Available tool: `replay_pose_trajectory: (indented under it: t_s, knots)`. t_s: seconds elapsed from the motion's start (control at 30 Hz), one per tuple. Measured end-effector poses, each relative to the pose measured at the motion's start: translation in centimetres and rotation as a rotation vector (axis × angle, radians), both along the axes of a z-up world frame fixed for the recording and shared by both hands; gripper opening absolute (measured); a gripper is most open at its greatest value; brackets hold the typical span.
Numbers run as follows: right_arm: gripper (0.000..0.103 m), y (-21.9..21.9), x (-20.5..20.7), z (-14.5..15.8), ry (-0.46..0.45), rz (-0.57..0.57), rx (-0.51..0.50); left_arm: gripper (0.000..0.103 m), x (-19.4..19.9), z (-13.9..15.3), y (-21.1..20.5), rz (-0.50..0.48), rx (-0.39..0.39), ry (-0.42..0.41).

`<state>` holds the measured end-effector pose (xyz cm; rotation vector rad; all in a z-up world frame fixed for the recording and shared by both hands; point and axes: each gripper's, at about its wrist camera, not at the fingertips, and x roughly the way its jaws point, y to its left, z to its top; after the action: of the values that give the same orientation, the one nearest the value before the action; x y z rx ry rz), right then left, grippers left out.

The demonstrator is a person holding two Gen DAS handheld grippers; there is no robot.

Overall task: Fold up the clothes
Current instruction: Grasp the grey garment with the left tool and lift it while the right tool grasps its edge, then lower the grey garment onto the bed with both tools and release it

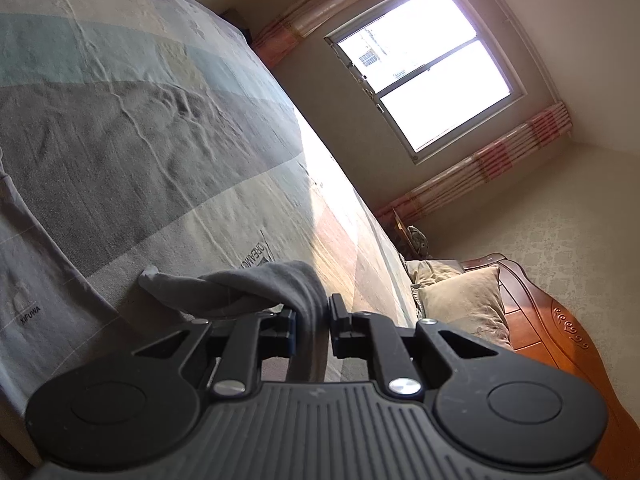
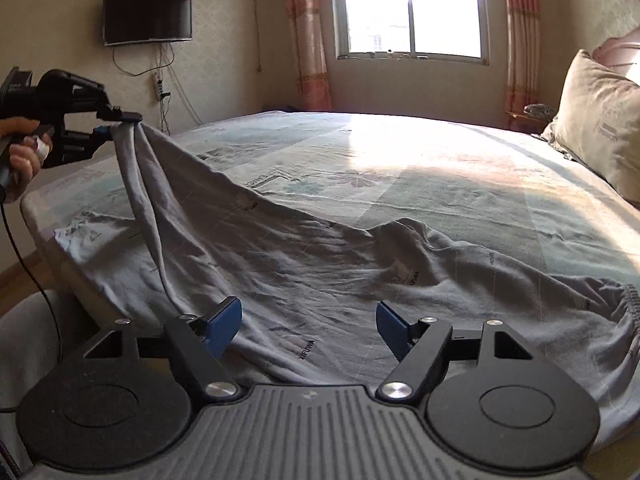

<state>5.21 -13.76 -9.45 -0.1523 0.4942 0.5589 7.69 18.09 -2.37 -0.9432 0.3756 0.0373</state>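
Big bed with a patchwork sheet fills a sunlit bedroom, window behind, wall TV, beige pillow at the head. Soft, wrinkly grey pants sprawl across the near edge; the left gripper is pinched on one end, lifting it, while the right gripper hovers spread wide above the cloth.

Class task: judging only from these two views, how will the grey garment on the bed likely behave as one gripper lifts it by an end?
Probably floppy: the grey garment hangs in sagging folds from the left gripper. Likely light, since a small pinch holds it up. Its remainder may drag across the bed sheet.
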Motion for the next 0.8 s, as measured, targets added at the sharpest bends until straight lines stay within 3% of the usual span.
replay_pose_trajectory:
  t_s: [0.13, 0.27, 0.4, 0.53, 0.57, 0.67, 0.7, 0.73, 0.8]
  knots:
    - [0.076, 5.2, -0.5, -0.5, -0.071, 0.112, -0.167, 0.012, -0.3, 0.3, -0.1, -0.019, 0.004, -0.004]
    - [0.076, 9.9, -0.3, -1.2, -0.134, 0.155, -0.295, 0.012, -0.7, 0.3, 0.2, -0.022, -0.016, -0.011]
    - [0.076, 13.2, 0.1, -2.9, -0.206, 0.127, -0.441, 0.012, -1.1, 0.2, 0.9, -0.024, -0.036, -0.016]
    - [0.075, 13.0, -0.7, -3.6, -0.287, 0.039, -0.555, 0.012, -1.5, -0.2, 1.4, -0.029, -0.032, -0.015]
    - [0.071, 12.6, -0.9, -3.5, -0.299, 0.021, -0.576, 0.012, -1.5, -0.5, 1.5, -0.029, -0.037, -0.011]
    - [0.048, 11.6, -1.4, -3.2, -0.307, -0.005, -0.614, 0.012, -1.6, -1.4, 1.8, -0.025, -0.057, 0.001]
    - [0.036, 11.3, -1.5, -3.1, -0.3, -0.003, -0.611, 0.012, -1.7, -1.7, 1.9, -0.025, -0.064, 0.003]
    - [0.017, 11.0, -1.7, -2.9, -0.29, 0.003, -0.604, 0.012, -1.8, -2.0, 2.0, -0.026, -0.071, 0.005]
    - [0.004, 10.8, -1.9, -2.6, -0.272, 0.021, -0.596, 0.012, -2.0, -2.3, 2.1, -0.023, -0.073, 0.006]
